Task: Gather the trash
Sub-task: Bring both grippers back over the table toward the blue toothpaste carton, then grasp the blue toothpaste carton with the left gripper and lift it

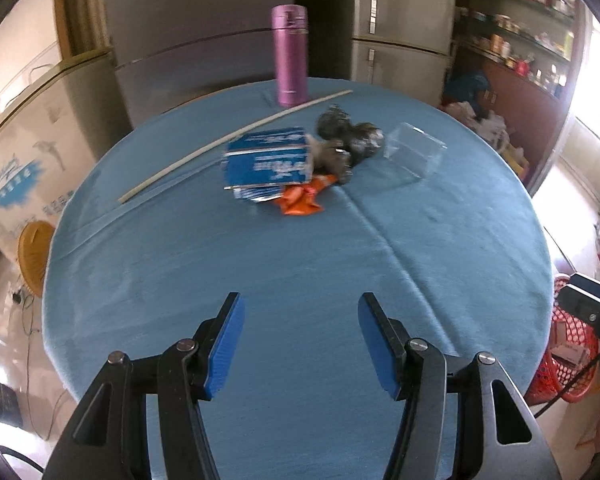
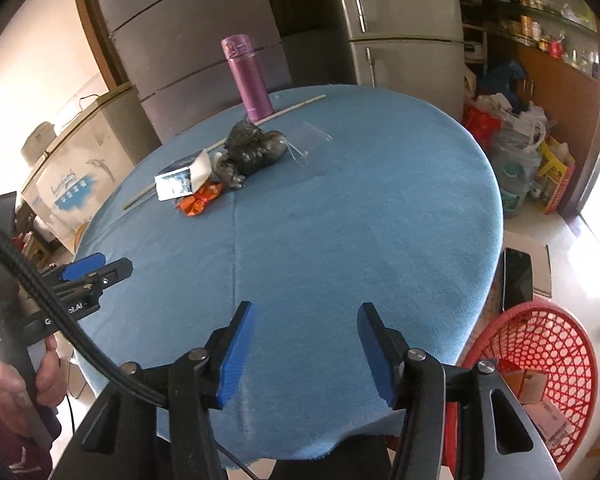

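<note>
Right wrist view, bottom of frame: my right gripper [image 2: 305,350] hangs over the near edge of the round table with the blue cloth [image 2: 380,240], blue-padded jaws spread wide, nothing held. At lower right of that frame, beside the table edge, stands the red plastic mesh basket [image 2: 540,360], with some cartons already inside. My left gripper [image 1: 300,344] is likewise wide apart and empty, over bare cloth at the bottom of the left wrist view.

Trash lies in one cluster in the upper centre of both frames, well apart from both grippers: a crumpled orange wrapper [image 1: 304,200] nearest, touching a flattened blue and white carton [image 1: 266,162]; beside them a wadded black plastic bag [image 1: 348,140]; then a clear plastic box [image 1: 414,154]. A thin pale stick [image 1: 236,144] runs diagonally behind. Farthest stands a purple metal flask [image 1: 290,56], probably not trash.

Recommended procedure: take the orange wrapper first, pinching its raised crumple. Keep jaws level with the cloth to avoid snagging it.
</note>
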Motion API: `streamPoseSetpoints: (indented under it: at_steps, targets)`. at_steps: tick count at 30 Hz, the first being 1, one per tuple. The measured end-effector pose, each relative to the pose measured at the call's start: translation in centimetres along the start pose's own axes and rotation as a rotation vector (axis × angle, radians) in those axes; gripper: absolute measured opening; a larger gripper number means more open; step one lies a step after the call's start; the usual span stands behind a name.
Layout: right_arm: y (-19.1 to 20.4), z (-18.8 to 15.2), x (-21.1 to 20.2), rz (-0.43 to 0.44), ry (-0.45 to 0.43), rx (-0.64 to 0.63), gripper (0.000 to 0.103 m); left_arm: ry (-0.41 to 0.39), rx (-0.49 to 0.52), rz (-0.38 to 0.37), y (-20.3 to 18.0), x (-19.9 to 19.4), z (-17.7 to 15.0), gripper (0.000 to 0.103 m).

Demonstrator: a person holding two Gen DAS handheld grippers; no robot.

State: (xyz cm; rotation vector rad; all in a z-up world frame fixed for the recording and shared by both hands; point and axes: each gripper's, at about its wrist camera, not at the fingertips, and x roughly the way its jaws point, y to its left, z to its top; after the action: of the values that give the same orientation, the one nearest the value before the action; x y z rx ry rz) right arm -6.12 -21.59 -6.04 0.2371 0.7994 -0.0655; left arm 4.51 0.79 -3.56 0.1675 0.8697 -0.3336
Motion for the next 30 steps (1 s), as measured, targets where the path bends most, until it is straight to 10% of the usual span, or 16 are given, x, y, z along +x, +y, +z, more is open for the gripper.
streamPoseSetpoints:
  at_steps: [17,30]
  targets:
    - [1.6,1.3,2.0,0.054,0.03,-0.006,0.057,0.013,-0.089,0.048,4.5,1.2,0.9,0.06]
    - [-1.4,0.8,4.8,0.05,0.088,0.101,0.057,-0.029,-0.032,0.005,6.0,5.5,10.9,0.076]
